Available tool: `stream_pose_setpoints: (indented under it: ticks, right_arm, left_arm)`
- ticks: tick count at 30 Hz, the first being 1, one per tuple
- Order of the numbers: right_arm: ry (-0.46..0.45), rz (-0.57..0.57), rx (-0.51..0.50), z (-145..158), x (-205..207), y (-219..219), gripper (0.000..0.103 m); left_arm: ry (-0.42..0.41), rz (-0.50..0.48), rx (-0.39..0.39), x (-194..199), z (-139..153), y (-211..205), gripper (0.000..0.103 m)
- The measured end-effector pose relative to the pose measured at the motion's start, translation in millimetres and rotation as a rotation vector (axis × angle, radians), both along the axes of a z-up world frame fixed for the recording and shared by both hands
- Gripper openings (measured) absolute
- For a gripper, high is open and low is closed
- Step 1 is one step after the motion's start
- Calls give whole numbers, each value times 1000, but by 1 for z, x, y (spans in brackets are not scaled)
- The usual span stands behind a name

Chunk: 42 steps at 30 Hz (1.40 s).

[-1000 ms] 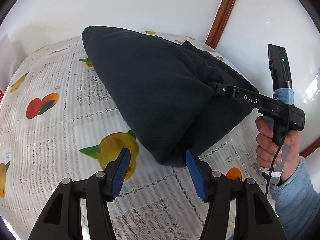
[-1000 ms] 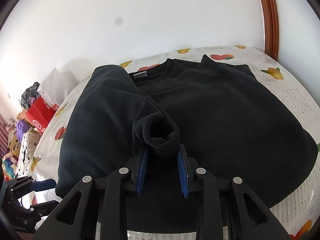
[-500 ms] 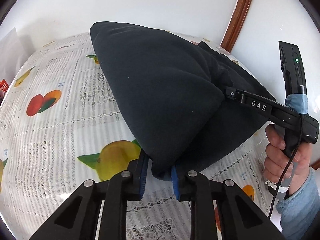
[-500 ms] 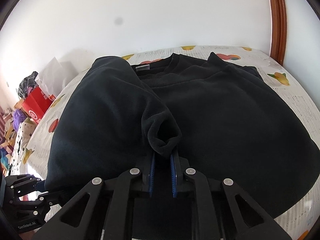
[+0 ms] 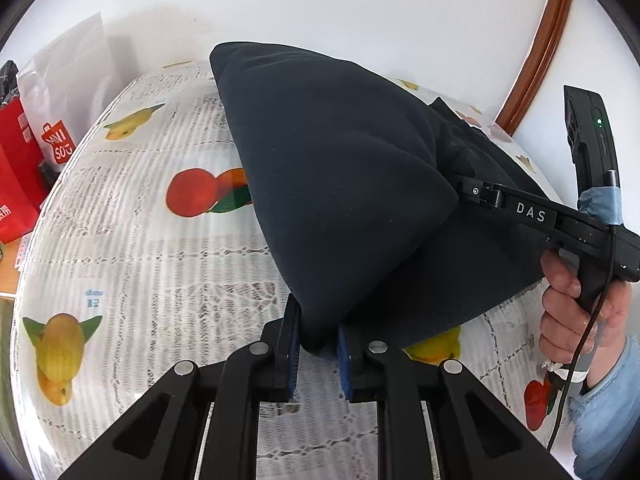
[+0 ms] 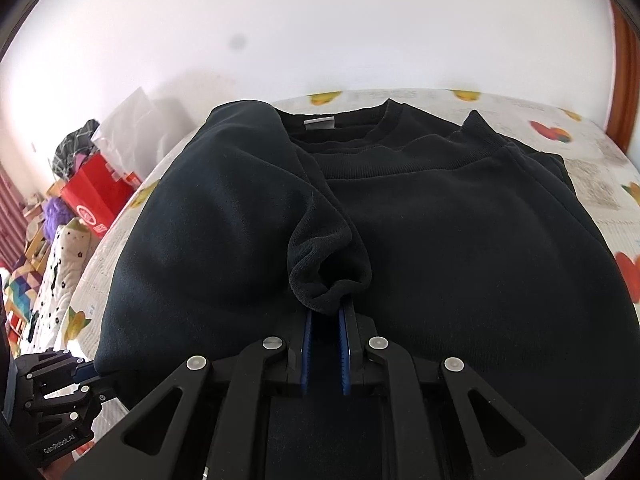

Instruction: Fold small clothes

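A dark navy sweatshirt [image 6: 440, 216] lies on a table covered by a white tablecloth [image 5: 132, 264] with fruit pictures on it. The right wrist view shows things the other view hides: the round neck hole with a small white label [image 6: 319, 124] at the far end of the table, and a ribbed cuff [image 6: 324, 276] at the end of a sleeve that is folded over the middle of the body. The right gripper [image 6: 325, 320] has its blue fingers squeezed tight on that cuff. The left wrist view shows the sweatshirt from the side as a big dark lump [image 5: 340, 184], with no neck hole or cuff in sight. There the left gripper [image 5: 318, 344] has its fingers pinched on the near bottom corner of the cloth, which is pulled up off the table. That view also shows the person's right hand [image 5: 576, 320] around the black handle of the other gripper, and a red bag [image 5: 20, 168] beside the table. The sweatshirt runs long from the near edge toward the wall, with its neck pointing at the wall.
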State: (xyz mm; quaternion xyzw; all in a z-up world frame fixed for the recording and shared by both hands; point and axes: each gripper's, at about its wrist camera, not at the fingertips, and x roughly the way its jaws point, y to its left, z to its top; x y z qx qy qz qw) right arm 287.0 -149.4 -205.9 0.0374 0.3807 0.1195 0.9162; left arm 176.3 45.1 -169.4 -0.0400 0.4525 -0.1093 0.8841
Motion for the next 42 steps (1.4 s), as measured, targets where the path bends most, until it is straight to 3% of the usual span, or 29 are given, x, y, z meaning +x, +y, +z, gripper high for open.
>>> stream_pose_setpoints:
  ticks: [7, 9, 11, 16, 25, 27, 29, 31, 34, 38, 42]
  right_arm:
    - [14, 19, 24, 9, -3, 1, 20]
    - [7, 24, 62, 13, -4, -3, 27]
    - [1, 21, 88, 15, -1, -3, 36]
    - [7, 8, 109, 17, 7, 0, 44]
    - [57, -22, 180, 6, 30, 0, 46]
    - [44, -11, 160, 7, 32, 4, 42]
    - [22, 13, 136, 11, 30, 10, 22]
    - [-17, 23, 115, 18, 25, 15, 12]
    - [-104, 55, 131, 38, 11, 10, 9]
    - [-224, 83, 233, 68, -24, -15, 9]
    - [-349, 22, 191, 82, -60, -34, 9]
  left_arm:
    - [-15, -41, 10, 6, -6, 3, 27]
    - [-20, -58, -1, 4, -6, -2, 34]
    - [-17, -66, -16, 6, -7, -5, 52]
    - [-22, -67, 36, 16, -10, -29, 54]
    - [-51, -35, 97, 20, -14, -46, 62]
    - [-56, -19, 106, 13, -12, -37, 62]
    - [-61, -8, 111, 12, -12, -37, 62]
    - [-60, -3, 111, 11, -12, -37, 62]
    - [-51, 4, 106, 13, -12, -37, 62]
    - [-60, 10, 117, 16, -13, -37, 63]
    - [-60, 13, 112, 20, -13, -35, 63]
